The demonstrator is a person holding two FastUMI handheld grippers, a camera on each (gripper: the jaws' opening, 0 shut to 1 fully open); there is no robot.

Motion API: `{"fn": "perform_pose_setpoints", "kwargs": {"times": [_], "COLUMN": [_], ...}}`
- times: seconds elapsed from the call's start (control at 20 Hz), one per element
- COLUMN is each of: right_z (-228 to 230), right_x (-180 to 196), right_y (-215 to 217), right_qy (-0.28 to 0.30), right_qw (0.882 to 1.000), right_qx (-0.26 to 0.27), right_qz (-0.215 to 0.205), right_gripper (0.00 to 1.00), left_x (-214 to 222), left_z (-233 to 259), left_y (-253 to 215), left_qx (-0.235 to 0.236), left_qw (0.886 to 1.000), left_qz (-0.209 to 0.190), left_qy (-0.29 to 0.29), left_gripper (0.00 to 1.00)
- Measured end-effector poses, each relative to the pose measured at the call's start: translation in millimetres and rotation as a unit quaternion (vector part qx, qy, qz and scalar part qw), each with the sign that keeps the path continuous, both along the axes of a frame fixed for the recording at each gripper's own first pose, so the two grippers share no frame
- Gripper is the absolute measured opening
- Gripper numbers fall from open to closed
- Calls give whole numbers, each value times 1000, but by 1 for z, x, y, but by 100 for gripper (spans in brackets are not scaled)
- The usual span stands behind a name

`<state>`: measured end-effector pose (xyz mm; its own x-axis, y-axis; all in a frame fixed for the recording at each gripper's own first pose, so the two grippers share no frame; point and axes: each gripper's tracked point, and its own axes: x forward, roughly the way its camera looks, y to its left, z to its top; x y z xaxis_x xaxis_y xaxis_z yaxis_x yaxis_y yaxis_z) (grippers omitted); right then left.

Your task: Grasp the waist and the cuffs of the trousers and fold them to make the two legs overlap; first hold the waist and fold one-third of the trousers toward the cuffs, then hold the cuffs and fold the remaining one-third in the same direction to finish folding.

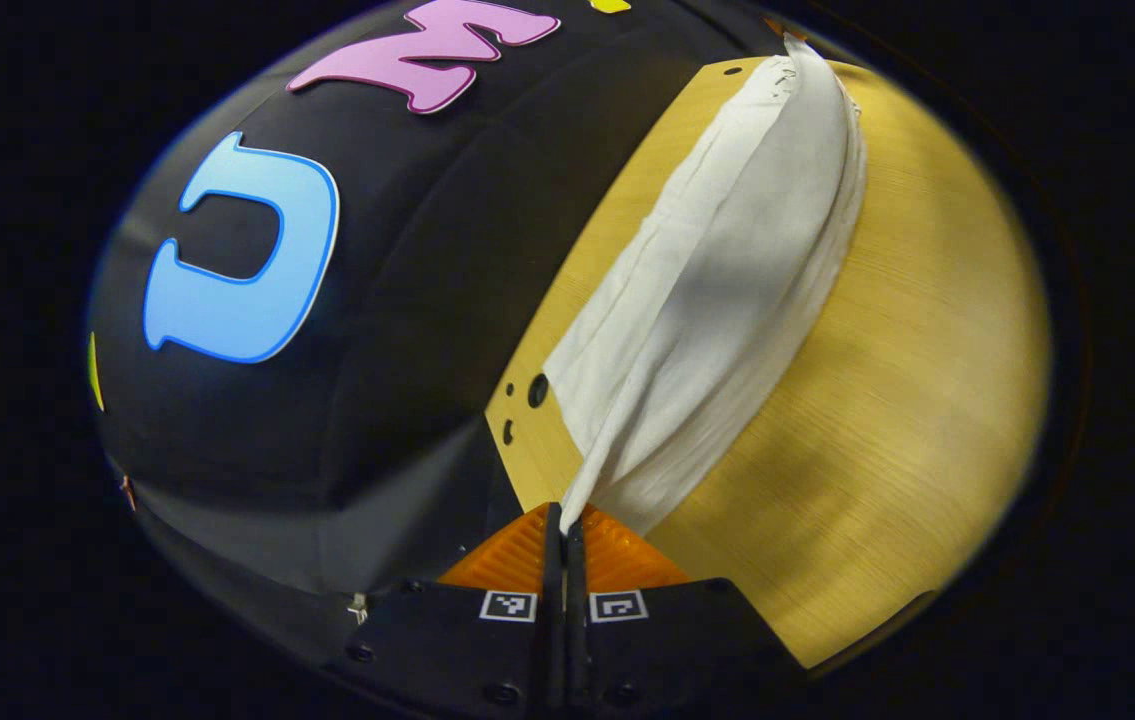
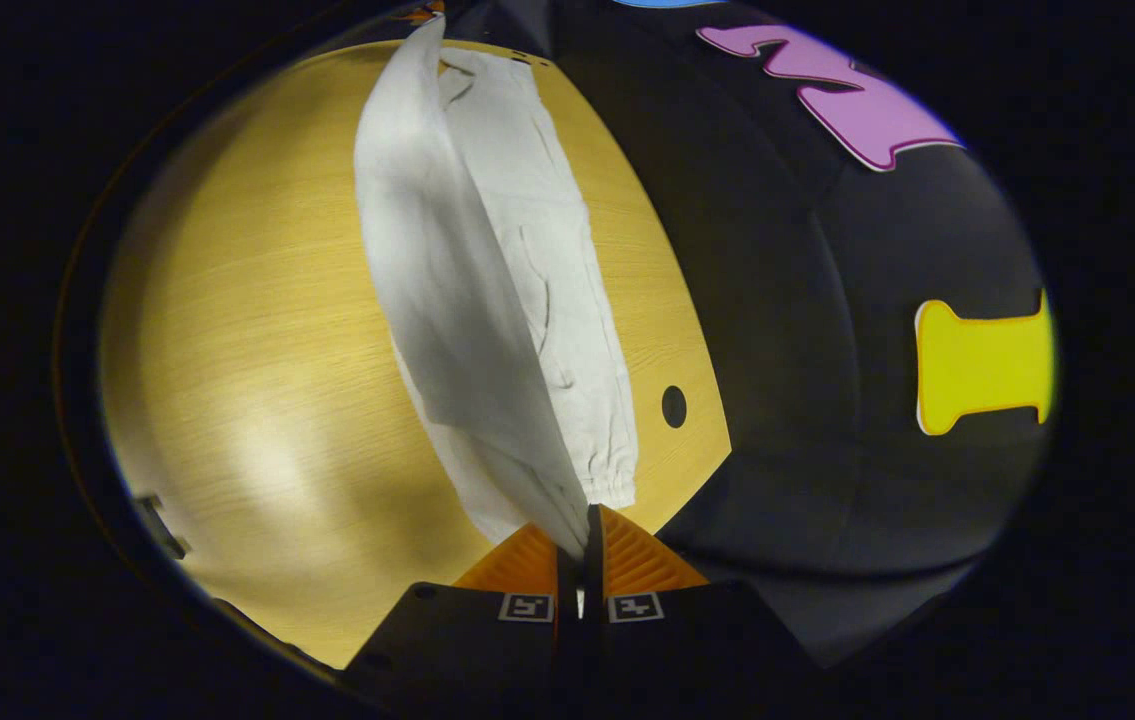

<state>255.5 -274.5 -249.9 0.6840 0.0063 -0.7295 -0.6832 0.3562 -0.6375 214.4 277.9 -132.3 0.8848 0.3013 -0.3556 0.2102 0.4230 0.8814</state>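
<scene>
Now the white cotton trousers (image 1: 727, 290) lie stretched along the far edge of the pale yellow wood-grain table (image 1: 907, 400), one layer lifted off the other, running from six o'clock toward one o'clock in the left gripper view. At six o'clock there, the left gripper (image 1: 563, 525) is clenched on the raised cloth edge. Over in the right gripper view the right gripper (image 2: 587, 530) pinches the trousers (image 2: 487, 300) just beside the gathered cuff (image 2: 612, 485), fabric climbing toward eleven o'clock over the table (image 2: 257, 380).
</scene>
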Motion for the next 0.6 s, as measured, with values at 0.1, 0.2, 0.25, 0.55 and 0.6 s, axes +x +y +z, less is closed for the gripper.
{"fn": "perform_pose_setpoints", "kwargs": {"times": [0.1,0.2,0.25,0.55,0.6], "right_z": [3,4,3,-13,-20], "right_x": [20,42,53,114,126], "right_y": [1,2,2,12,16], "right_qy": [-6,-15,-19,-34,-36], "right_qw": [999,995,992,963,956], "right_qx": [31,66,83,183,200], "right_qz": [-35,-72,-92,-197,-214], "right_gripper": [5,5,5,5,5], "left_x": [30,60,76,151,161], "left_z": [9,14,13,-12,-16], "left_y": [1,2,1,-5,-5], "left_qx": [-3,-16,-26,-69,-89], "left_qw": [1000,998,998,995,992], "left_qz": [4,11,14,18,26], "left_qy": [-29,-55,-63,-75,-82], "left_gripper": [5,5,5,5,5]}}
